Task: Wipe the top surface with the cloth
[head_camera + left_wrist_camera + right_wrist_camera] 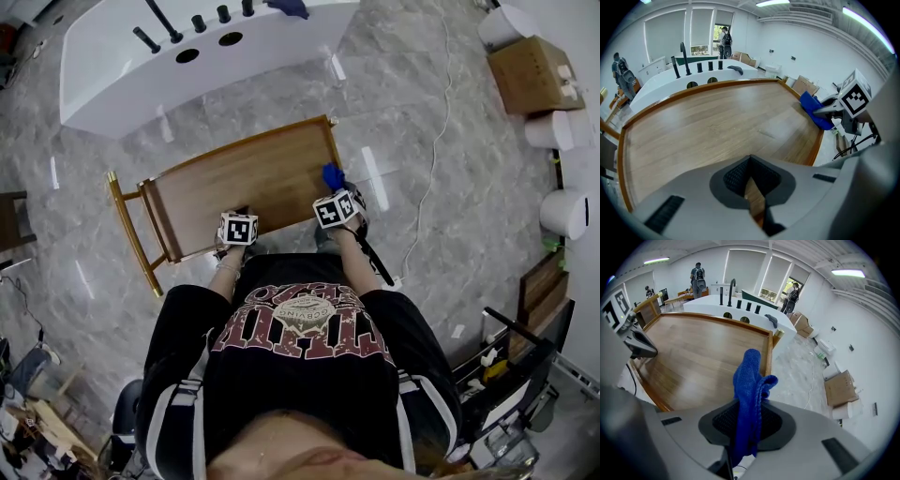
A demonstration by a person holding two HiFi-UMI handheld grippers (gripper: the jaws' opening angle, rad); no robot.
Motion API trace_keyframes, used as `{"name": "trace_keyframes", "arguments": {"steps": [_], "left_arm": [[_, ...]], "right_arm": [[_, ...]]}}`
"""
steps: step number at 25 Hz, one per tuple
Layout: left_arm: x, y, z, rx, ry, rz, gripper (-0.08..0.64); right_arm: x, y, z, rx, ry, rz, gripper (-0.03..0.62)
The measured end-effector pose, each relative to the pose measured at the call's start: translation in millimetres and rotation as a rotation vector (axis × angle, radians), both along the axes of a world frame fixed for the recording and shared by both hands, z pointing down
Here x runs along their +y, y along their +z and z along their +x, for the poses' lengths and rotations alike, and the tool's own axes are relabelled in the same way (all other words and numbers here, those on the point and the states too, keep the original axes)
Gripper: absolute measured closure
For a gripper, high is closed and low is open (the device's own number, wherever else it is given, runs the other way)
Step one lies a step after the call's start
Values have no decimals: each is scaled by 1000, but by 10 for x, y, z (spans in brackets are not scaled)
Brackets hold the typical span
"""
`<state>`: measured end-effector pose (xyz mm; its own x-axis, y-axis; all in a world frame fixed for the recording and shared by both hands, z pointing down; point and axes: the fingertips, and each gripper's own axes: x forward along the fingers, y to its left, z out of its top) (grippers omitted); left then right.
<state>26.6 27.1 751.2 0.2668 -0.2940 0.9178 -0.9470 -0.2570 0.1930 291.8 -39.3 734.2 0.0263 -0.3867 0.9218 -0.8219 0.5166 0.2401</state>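
- In the head view the left tongs [236, 225] are at the 6 o'clock edge of the table [253, 178]. Their marker cube covers the tips there.
- In the left gripper view the left tongs [752, 185] are closed tip to tip, with nothing between them. Only a thin slit behind the tips lets the wood of the table [708, 122] show through.
- The right tongs [337, 206] are at 4 o'clock of the table, at its right rim. Their tips are also under the cube in the head view.
- In the right gripper view the right tongs [747, 420] are pressed together on the blue cloth [750, 378]. The cloth rises out of them in a fold, and its lower end is hidden inside the tongs' body.
- The cloth [333, 176] is at the 3 o'clock rim of the table. I cannot tell if it touches the wood.
- From the left gripper view the cloth [813, 110] shows at 2 o'clock, partly hidden behind the right tongs.
- At 12 o'clock beyond the table is a white unit [187, 47] with black taps [164, 23]. The picture edge cuts off its far part.
- A box [530, 73] and a white cable [436, 141] are on the floor at 2 o'clock.
- The people [697, 280] far back are too small for any detail.
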Motion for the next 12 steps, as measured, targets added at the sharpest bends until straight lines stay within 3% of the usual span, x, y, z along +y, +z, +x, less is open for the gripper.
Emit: {"name": "trace_keyframes", "arguments": {"steps": [6,12], "left_arm": [[6,-37,38,27,-24,15,511],[46,-17,2,68,-105,16,511]], "right_arm": [[-27,-63,-66,-66,62,32,503],[8,-80,-476,-164,-12,24,503]]}}
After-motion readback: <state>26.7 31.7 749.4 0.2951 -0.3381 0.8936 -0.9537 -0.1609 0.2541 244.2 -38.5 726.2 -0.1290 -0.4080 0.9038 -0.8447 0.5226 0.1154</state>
